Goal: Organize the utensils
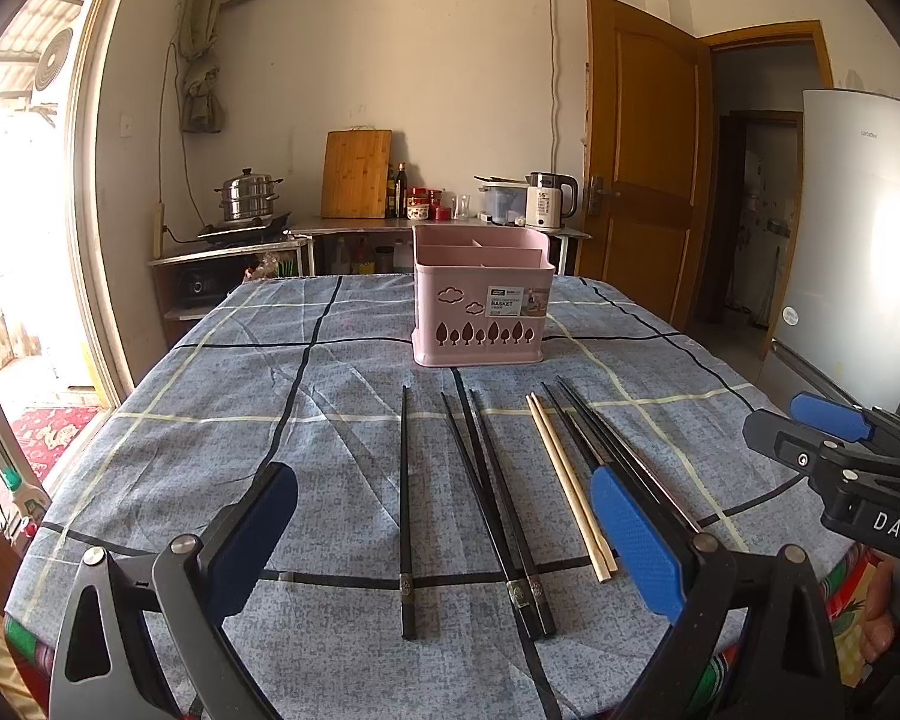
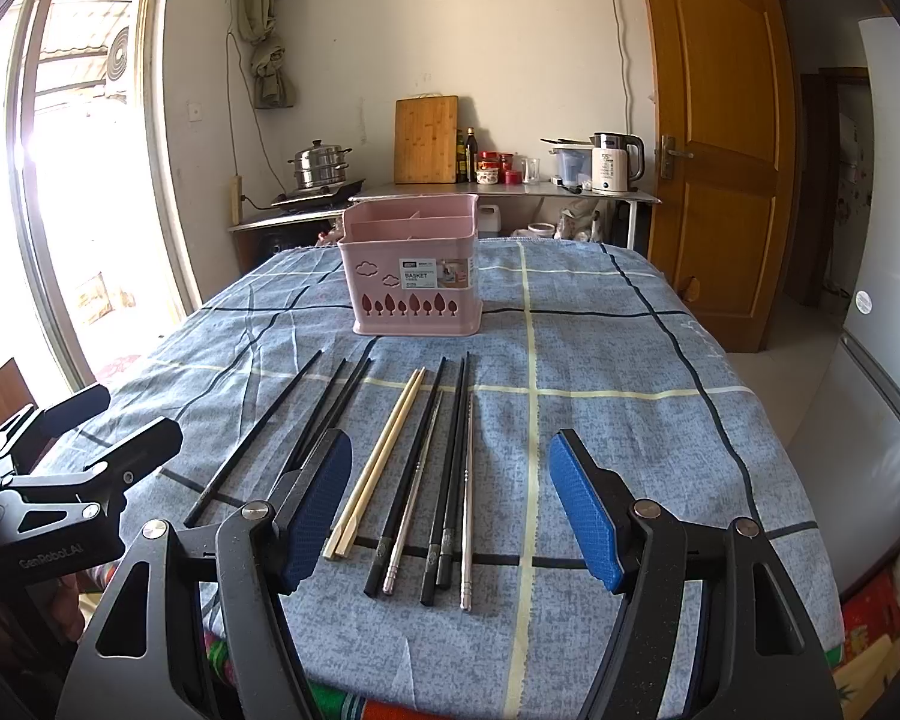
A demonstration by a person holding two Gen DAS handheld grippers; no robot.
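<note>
Several chopsticks lie side by side on the blue checked tablecloth, tips toward a pink compartmented basket farther back. From left to right: a single black chopstick, a black pair, a wooden pair, then more black chopsticks and two silver chopsticks. My left gripper hovers open over the black pair's near ends. My right gripper hovers open over the black and silver ones. Neither gripper holds anything.
The table's near edge runs just under both grippers. Behind the table stand a counter with a kettle, a cutting board and jars, and a stove with a steel pot. A fridge and a wooden door are on the right.
</note>
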